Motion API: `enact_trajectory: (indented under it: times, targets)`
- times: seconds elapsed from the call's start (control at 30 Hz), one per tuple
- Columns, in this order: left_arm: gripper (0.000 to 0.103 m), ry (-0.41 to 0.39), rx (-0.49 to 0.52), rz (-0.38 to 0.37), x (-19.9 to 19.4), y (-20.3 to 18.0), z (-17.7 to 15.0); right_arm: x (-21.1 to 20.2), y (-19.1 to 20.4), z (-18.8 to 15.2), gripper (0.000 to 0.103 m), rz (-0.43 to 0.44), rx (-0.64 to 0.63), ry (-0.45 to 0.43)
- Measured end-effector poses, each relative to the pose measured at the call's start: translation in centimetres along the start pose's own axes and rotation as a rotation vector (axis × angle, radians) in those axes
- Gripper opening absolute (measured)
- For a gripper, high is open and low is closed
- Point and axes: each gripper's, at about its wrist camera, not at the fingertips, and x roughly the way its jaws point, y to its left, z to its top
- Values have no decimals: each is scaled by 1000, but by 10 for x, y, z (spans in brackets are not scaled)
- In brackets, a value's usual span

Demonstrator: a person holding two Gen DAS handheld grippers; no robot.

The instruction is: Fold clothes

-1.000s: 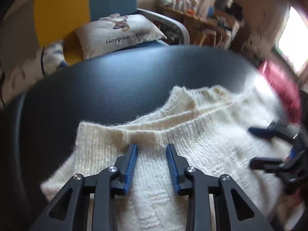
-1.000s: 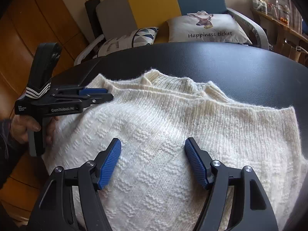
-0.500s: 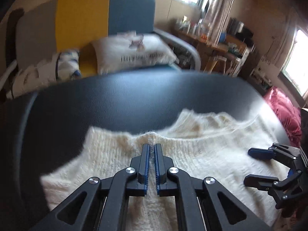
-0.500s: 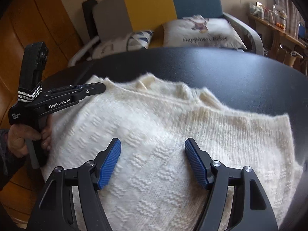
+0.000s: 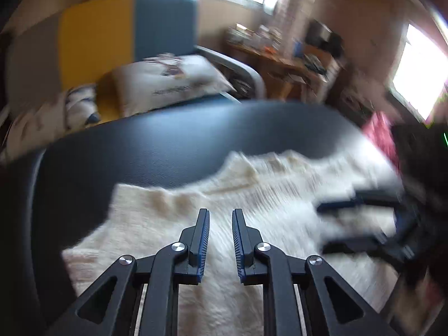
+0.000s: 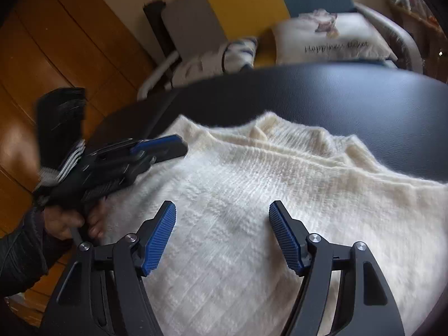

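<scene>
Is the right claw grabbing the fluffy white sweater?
No, the right claw hangs wide open above the white sweater, pinching nothing.

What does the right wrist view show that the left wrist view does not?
Only the right wrist view shows the hand holding the left gripper and the wooden floor. Only the left wrist view shows a cluttered desk, bright windows and pink fabric. Both show the cream sweater on the dark table, and the printed cushion.
</scene>
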Motion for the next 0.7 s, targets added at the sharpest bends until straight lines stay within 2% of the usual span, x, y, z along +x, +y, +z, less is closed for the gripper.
enact_trajectory:
  times: [0.03,0.1,0.2,0.3,0.43,0.53,0.6,0.7]
  targets:
    - [16,26,2,6,10,-2,-7,7,-4,4,72,-66,1,3]
    - [16,-3,-36,5,9,1,-10,15,-15,9,70,-152,25,-14]
    - [16,-37,-122,-43,-1,9,-4,11,-13,11,69,-161,18,-31]
    - [16,-78,-105,-94,-12,8,1,-4,-5,4,70,-172,-12,-52]
    - [16,-16,-52,-37,5,-1,0,-39,-13,-21,70,-213,12,-74]
    - [17,-23,-103,-55,11,5,-7,-65,-22,-41,70,-249,36,-87]
    - [17,-22,-114,-59,10,6,-8,-76,-44,-64,70,-284,97,-63]
    - [17,-26,-136,-41,0,4,-8,-90,-61,-85,70,-274,150,-75]
